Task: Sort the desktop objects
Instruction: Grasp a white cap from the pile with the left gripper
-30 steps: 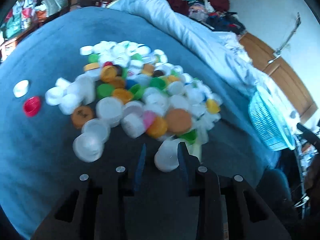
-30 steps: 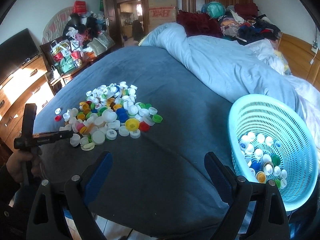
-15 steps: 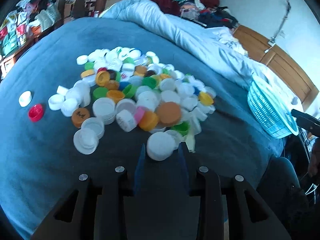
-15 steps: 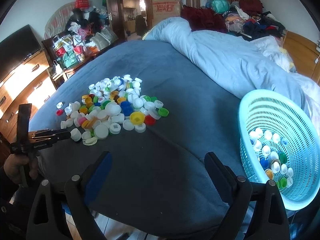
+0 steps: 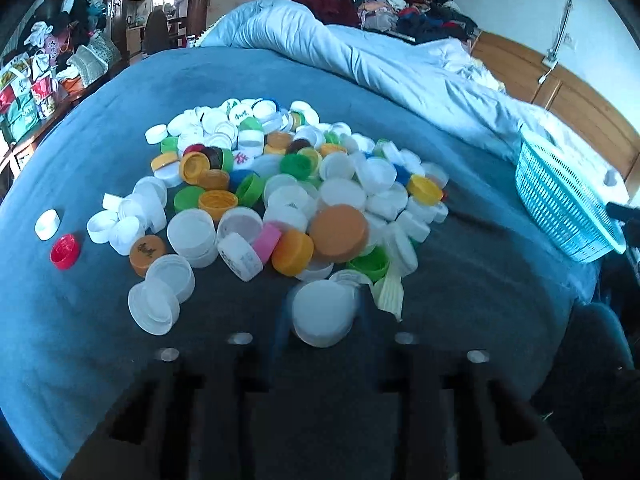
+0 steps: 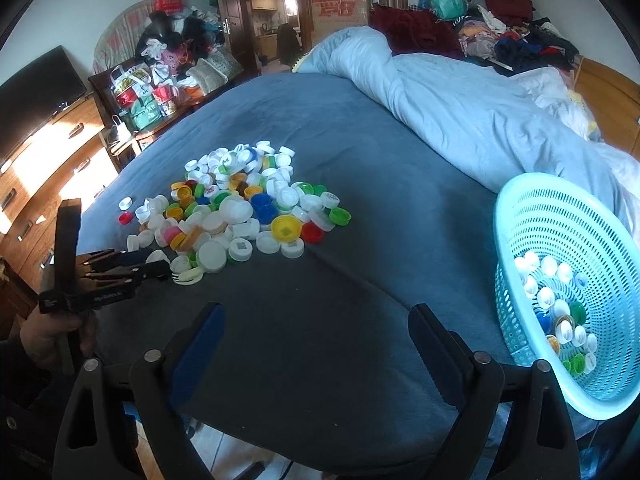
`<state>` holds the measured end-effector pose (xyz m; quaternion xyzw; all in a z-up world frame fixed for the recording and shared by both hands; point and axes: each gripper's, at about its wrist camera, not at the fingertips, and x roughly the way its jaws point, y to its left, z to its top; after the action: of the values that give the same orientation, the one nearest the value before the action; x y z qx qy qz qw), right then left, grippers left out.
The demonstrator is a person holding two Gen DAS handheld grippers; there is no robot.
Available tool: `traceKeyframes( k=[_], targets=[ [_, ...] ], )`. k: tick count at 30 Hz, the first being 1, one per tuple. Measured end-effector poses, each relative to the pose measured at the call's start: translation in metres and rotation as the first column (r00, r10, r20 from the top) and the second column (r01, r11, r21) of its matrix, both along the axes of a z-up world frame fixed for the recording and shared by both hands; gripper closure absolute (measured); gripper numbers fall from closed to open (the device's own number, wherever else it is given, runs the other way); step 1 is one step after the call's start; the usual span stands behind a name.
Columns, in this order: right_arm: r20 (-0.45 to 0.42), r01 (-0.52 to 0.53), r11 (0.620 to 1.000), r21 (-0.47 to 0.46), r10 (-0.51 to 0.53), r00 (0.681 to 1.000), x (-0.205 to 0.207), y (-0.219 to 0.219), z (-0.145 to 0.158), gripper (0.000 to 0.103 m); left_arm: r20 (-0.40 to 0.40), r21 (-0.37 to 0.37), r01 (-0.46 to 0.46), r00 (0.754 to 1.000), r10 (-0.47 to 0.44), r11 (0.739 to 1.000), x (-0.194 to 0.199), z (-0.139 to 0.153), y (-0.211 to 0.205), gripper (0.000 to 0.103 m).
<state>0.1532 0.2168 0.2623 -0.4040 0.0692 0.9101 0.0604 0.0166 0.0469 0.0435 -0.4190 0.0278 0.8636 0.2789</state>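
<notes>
A pile of bottle caps (image 5: 288, 196) in white, orange, yellow, green and other colours lies on a blue bedspread; it also shows in the right wrist view (image 6: 240, 212). My left gripper (image 5: 322, 312) is shut on a large white cap (image 5: 322, 314) at the pile's near edge, held just above the bedspread. In the right wrist view the left gripper (image 6: 154, 262) sits at the far left with the white cap (image 6: 158, 256) at its tip. My right gripper (image 6: 316, 324) is open and empty above the bedspread. A light blue mesh basket (image 6: 560, 216) holding several caps stands at the right.
A rumpled pale blue duvet (image 6: 460, 112) lies across the back of the bed. A red cap (image 5: 64, 246) and a white cap (image 5: 47, 224) lie apart at the left. The basket also shows at the bed's right edge (image 5: 560, 200). A wooden dresser (image 6: 36, 168) stands at left.
My left gripper has closed on the large white cap and lifted it back from the pile's edge. My right gripper has stayed open, shifting slightly.
</notes>
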Motion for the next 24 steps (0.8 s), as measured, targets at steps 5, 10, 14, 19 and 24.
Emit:
traceKeyframes(
  k=[5,10,14,19,24],
  targets=[
    [-0.018,-0.063,0.998,-0.016,0.062,0.998,-0.012,-0.014,-0.001,0.014,-0.056,0.063,-0.047,0.997,0.051,0.997,0.005,0.029,-0.034,0.076],
    [-0.016,-0.184,0.979,-0.092,0.184,0.983,-0.046,-0.047,-0.02,0.014,0.005,0.107,-0.161,0.987,0.161,0.981,-0.006,0.027,-0.075,0.076],
    [0.003,-0.329,0.938,-0.105,0.331,0.943,-0.089,-0.098,-0.05,0.014,0.016,0.114,-0.189,0.982,0.188,0.975,-0.002,0.026,-0.09,0.076],
    [0.026,-0.442,0.895,-0.063,0.444,0.896,-0.133,-0.14,-0.071,0.029,0.034,0.123,-0.215,0.977,0.213,0.969,-0.001,0.017,-0.1,0.076],
    [0.06,-0.488,0.871,-0.062,0.491,0.869,-0.161,-0.157,-0.085,0.037,0.041,0.14,-0.228,0.974,0.225,0.964,-0.002,0.015,-0.112,0.076]
  ],
)
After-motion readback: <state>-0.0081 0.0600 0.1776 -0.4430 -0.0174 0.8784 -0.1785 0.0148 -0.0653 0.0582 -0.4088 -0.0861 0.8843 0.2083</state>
